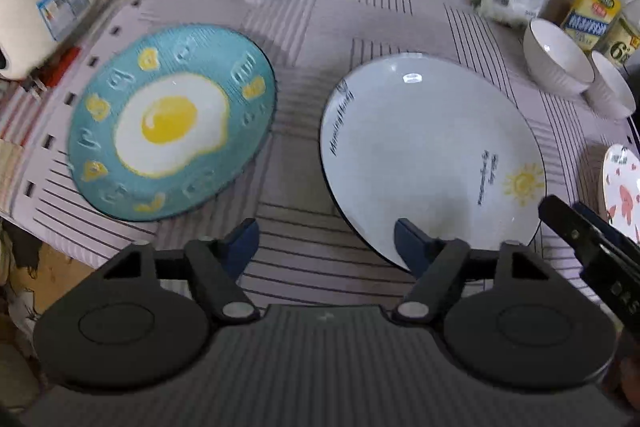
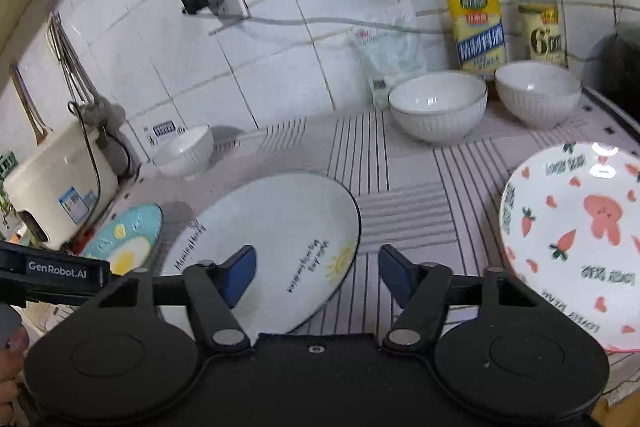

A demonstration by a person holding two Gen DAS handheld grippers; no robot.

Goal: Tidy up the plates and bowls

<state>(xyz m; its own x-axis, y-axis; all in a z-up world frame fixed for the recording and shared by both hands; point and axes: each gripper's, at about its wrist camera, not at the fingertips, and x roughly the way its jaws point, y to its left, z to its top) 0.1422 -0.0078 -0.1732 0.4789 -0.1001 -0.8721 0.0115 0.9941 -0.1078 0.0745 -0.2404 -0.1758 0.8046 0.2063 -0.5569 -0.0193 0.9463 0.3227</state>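
Plates (image 1: 432, 155) and white ribbed bowls (image 2: 438, 105) all separate on striped worktop (image 1: 304, 27); nothing stacked. Left claw (image 1: 326, 243) and right claw (image 2: 316, 269) spread, empty.

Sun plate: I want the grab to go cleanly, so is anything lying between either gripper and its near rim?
Nothing visible. The left gripper and right gripper both have open, empty jaws straddling the near rim of the sun plate, with only bare striped mat there. The egg plate and rabbit plate lie off to the sides.

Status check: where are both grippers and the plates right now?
Left gripper open, empty, at near rim of white sun plate. Right gripper open, empty, same plate. Egg plate, bunny plate flat either side. Nothing blocking.
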